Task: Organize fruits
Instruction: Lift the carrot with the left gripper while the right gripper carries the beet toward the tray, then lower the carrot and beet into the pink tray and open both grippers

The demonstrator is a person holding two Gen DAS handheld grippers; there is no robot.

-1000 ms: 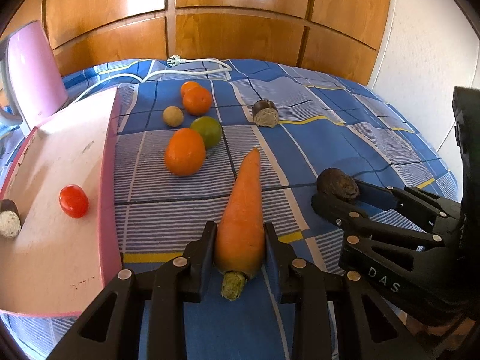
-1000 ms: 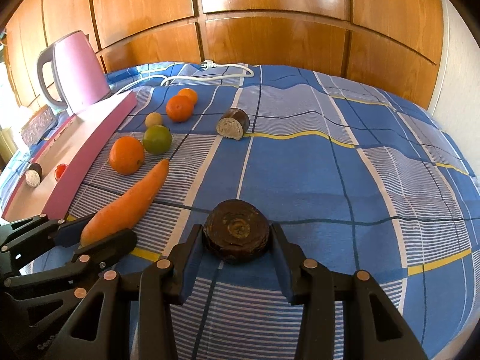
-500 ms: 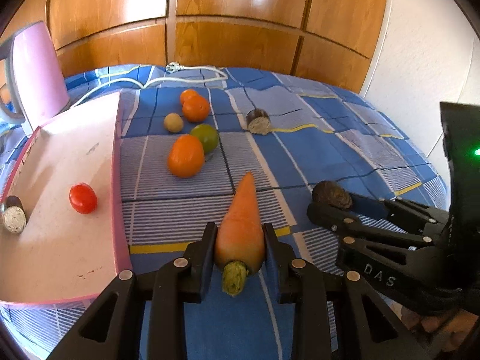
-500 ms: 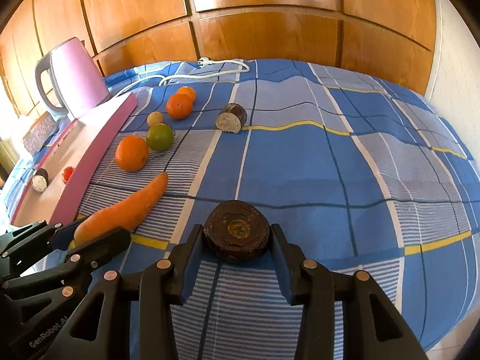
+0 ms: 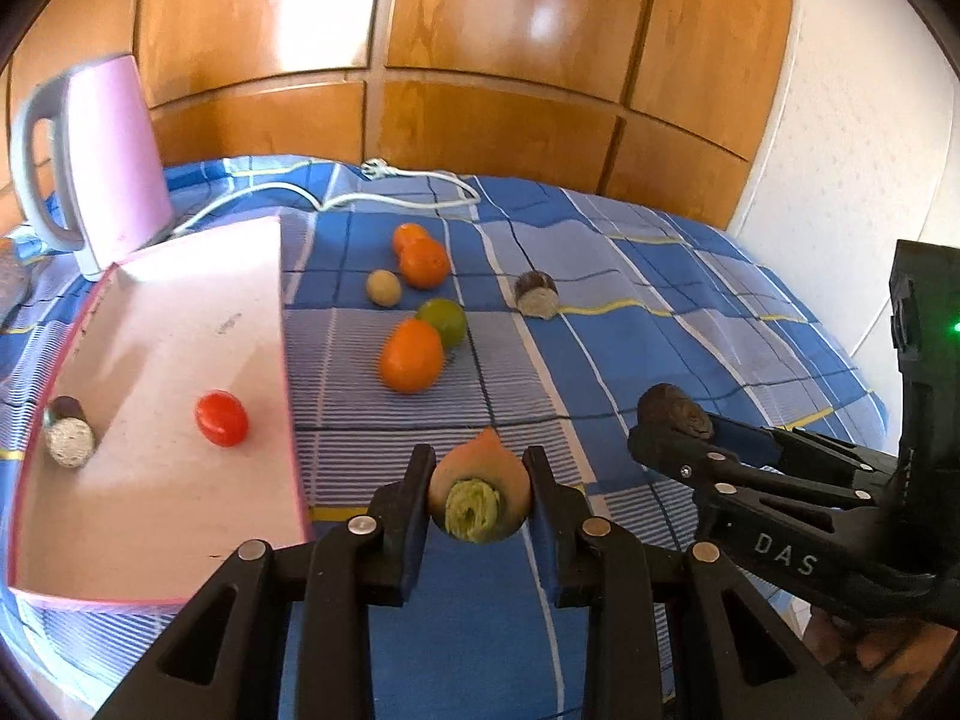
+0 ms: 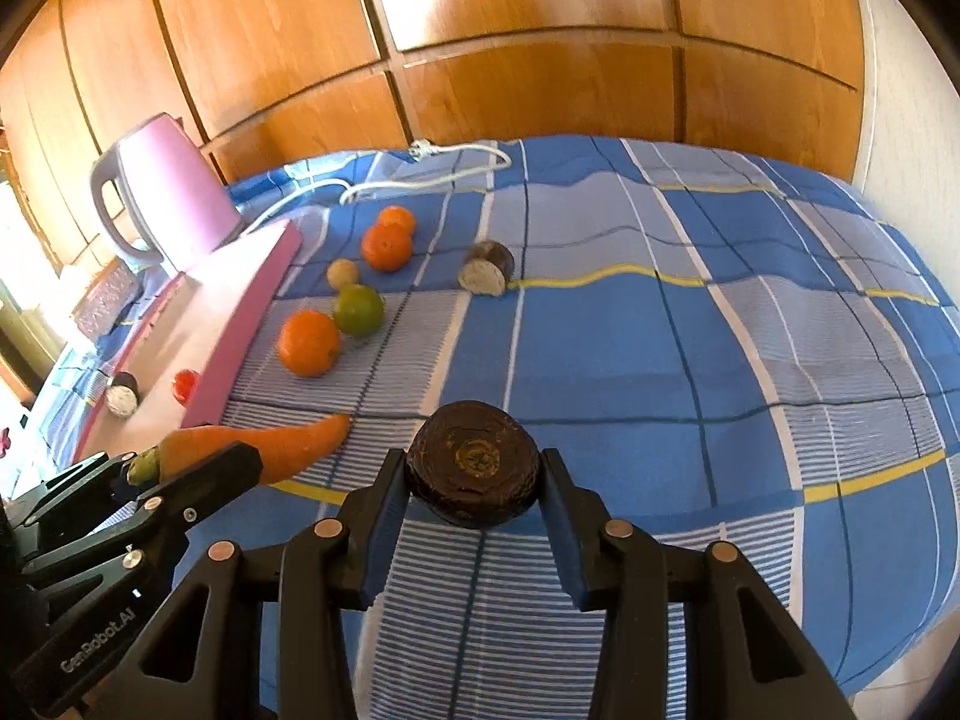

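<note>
Bed with blue plaid cover point(image 5: 660, 312) fills both views, wood panel wall behind. Landmark: pink tray point(image 5: 180, 480) on the cover's left side. Pink kettle point(image 5: 114, 150) stands just behind the tray's far corner, white cord point(image 5: 408, 186) runs from it along the far edge of the cover.

Left hand-held gripper point(image 5: 479, 501) sits just right of the tray's near corner, angled down toward the cover, clenched on a carrot point(image 5: 480, 492) at its thick stem end; carrot points away from the camera. In the right wrist view the carrot tip point(image 6: 324, 438) hangs forward past the tray's near end; can't tell if it touches the cover.

Right hand-held gripper point(image 6: 474, 483) well right of the tray, also angled down, both pads pressed on a dark brown round fruit point(image 6: 474, 468), flat end facing the camera.

Loose on the cover right of the tray: big orange point(image 5: 411, 355) touching a green citrus point(image 5: 443, 321) behind it, small beige ball point(image 5: 384, 288), two tangerines point(image 5: 423, 258) touching each other further back, a dark cut piece with pale face point(image 5: 537, 295) further right.

Inside the tray: red tomato point(image 5: 221, 418) near its right wall, another dark cut piece point(image 5: 69, 438) at its left wall.
</note>
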